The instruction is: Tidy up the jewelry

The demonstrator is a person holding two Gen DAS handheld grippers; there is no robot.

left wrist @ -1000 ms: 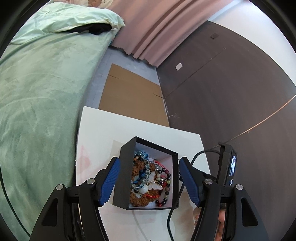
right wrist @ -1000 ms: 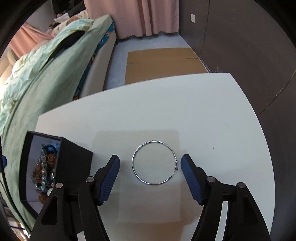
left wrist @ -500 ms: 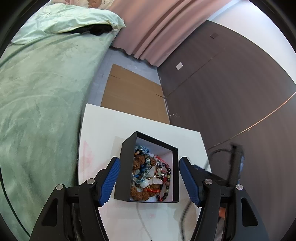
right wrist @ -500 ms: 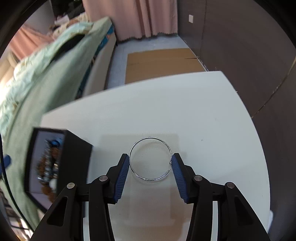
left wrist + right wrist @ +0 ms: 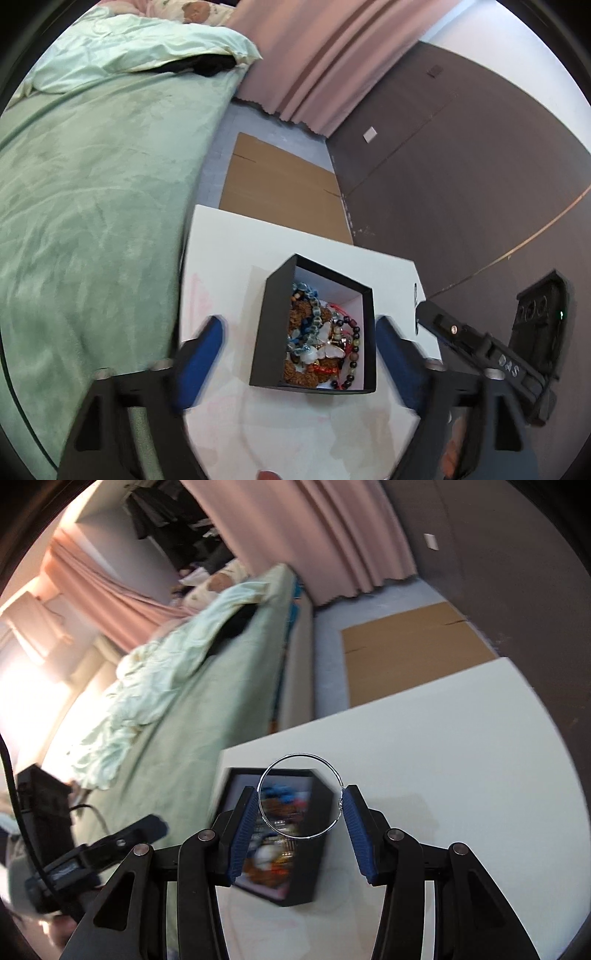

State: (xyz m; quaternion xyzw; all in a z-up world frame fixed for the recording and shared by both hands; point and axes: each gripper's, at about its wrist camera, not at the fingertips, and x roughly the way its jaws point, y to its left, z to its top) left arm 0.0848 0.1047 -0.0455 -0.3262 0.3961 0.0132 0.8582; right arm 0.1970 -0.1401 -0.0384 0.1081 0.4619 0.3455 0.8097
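Right gripper [image 5: 300, 802] jaws pinching silver hoop [image 5: 299, 796], left gripper [image 5: 299, 350] jaws just spread around jewelry box [image 5: 314, 332]

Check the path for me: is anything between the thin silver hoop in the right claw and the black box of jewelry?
Nothing visible blocks it. The thin silver wire hoop sits clamped in the right claw, lifted over the open black jewelry box. The box has no lid on, and the left claw straddles it with its jaws wide, clear of the opening.
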